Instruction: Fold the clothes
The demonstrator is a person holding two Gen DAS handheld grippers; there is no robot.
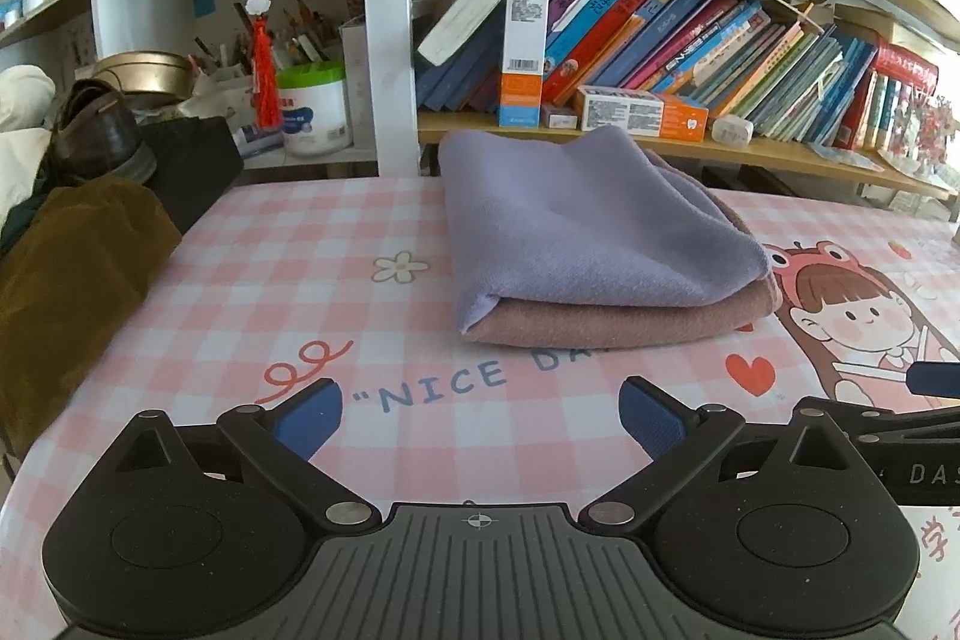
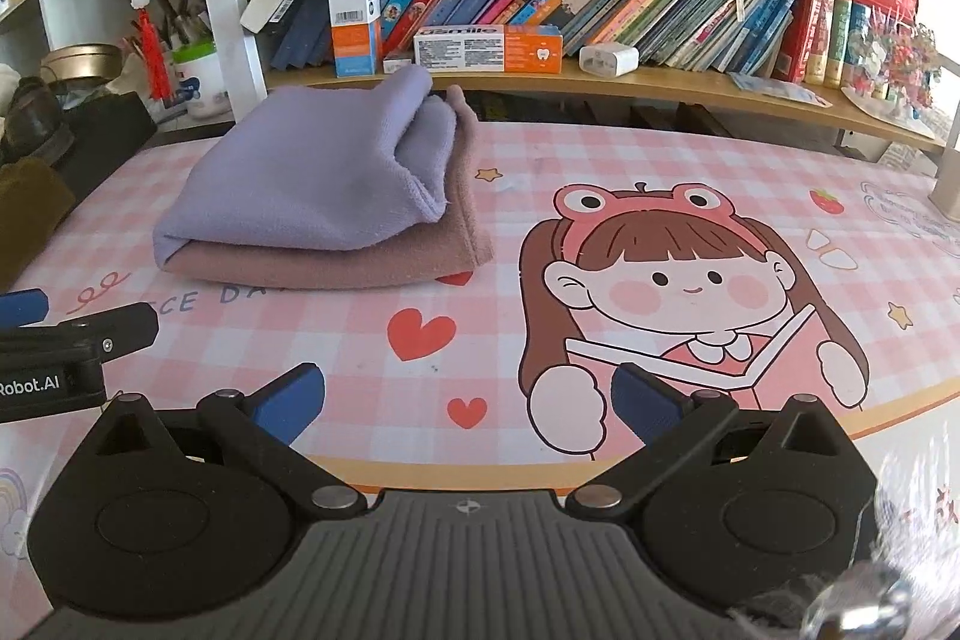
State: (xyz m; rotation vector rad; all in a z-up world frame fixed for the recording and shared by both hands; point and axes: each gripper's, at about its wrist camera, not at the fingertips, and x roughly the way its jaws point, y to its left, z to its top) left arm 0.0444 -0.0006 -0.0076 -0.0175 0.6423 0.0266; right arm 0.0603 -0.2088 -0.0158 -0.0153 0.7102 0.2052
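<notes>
**Two folded cloths stacked, both grippers empty**

I'm seeing my left gripper (image 1: 480, 421) hovering, jaws spread, over "NICE DA" lettering (image 1: 444, 385). At frame centre, the lilac cloth (image 1: 594, 232) is lying atop the pink cloth (image 1: 606, 325). Two "usmile" boxes (image 2: 489, 48) are sitting behind. My right gripper (image 2: 468, 400) is hanging spread too.

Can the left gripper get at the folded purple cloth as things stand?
Probably yes. The left gripper is open and empty, facing the purple cloth, which lies on the pink cloth. Only bare table mat shows between them; the right gripper sits off to the side.

left tool (image 1: 480, 421) agape, empty | lilac cloth (image 1: 594, 232) folded atop pink cloth (image 1: 606, 325)
</notes>
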